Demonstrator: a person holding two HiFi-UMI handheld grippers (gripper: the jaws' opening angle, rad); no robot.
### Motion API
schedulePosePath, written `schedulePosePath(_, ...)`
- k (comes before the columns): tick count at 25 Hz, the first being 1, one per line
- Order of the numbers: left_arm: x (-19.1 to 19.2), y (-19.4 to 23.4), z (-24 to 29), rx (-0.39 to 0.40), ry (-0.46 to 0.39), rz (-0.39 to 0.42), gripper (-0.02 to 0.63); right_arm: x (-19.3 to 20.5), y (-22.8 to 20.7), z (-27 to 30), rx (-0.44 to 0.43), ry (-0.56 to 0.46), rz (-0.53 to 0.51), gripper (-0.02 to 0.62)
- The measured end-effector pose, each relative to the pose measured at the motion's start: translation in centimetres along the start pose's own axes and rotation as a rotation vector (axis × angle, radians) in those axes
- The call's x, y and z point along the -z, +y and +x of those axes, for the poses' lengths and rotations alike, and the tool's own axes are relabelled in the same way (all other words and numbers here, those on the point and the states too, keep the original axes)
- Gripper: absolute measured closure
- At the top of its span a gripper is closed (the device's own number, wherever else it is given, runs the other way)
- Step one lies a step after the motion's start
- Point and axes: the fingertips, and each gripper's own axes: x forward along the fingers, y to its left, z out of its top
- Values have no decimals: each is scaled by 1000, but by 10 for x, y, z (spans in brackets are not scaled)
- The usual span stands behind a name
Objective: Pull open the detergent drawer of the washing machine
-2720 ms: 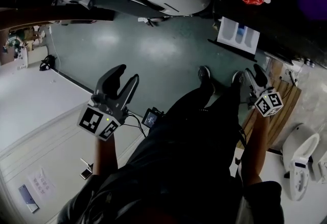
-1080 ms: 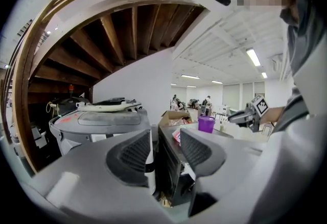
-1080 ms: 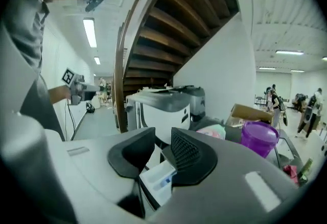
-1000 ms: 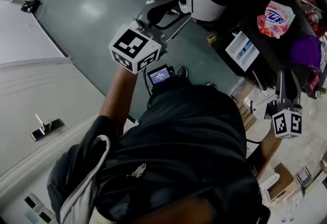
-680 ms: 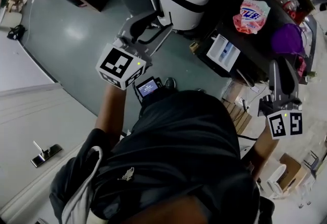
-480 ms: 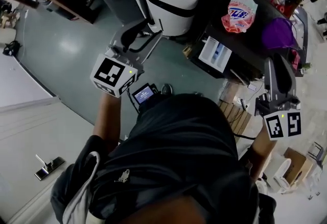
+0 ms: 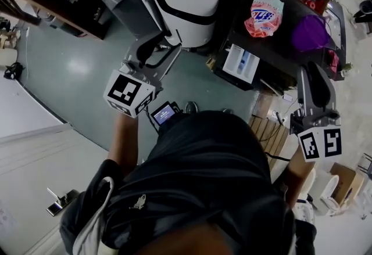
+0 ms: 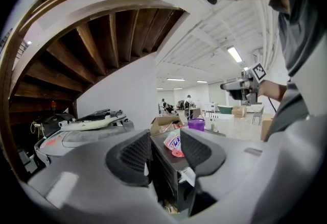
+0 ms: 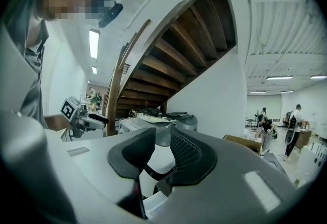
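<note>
**Out in front, nothing gripped yet**

Ahead of you, the white detergent drawer (image 7: 241, 63) with its blue insert juts from the front of the dark washing machine (image 7: 278, 45); it seems already out. Your left claw (image 8: 166, 139) hangs well short of it, jaws apart and empty; your right claw (image 9: 162, 136) is closed on nothing. Expect light, stiff, slick plastic. Hook the front lip at its middle and pull straight, or it may bind.

wooden staircase (image 8: 102, 39), white wall (image 8: 122, 90), green floor (image 7: 75, 62)
</note>
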Motion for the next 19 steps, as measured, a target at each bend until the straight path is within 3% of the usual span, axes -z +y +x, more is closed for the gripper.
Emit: schedulePosePath(19, 14, 9, 2, 0, 3, -15, 394, 18, 5, 14, 4, 43, 17, 502)
